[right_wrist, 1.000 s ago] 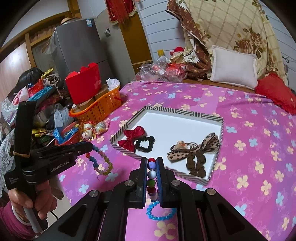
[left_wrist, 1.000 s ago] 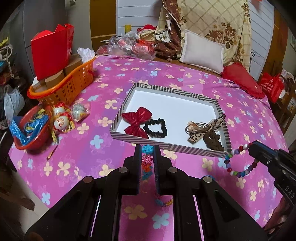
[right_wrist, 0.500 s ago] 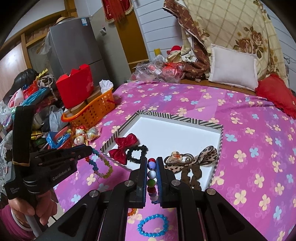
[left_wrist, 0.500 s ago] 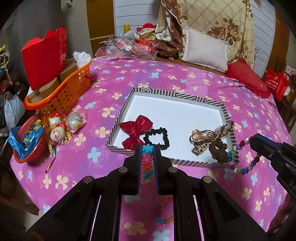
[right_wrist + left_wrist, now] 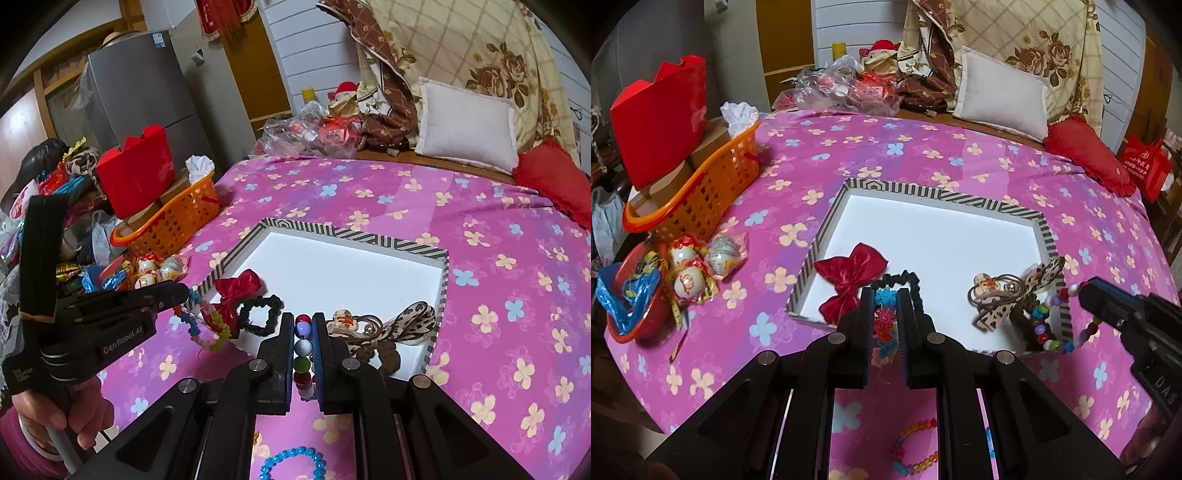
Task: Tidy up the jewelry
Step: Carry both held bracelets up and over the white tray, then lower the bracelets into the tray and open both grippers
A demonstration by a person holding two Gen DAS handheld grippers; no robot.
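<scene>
While round glossy beads (image 5: 303, 347) fill right gripper (image 5: 303, 325), striped rectangular tray (image 5: 369, 234) beyond.

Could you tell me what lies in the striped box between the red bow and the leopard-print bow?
A black scrunchie lies between the red bow and the leopard-print bow on the striped box's white floor; both wrist views show it.

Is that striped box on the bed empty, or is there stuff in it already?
Partly filled. The striped shallow box holds a red satin bow, a black scrunchie and a leopard-print bow; its far half is bare.
</scene>
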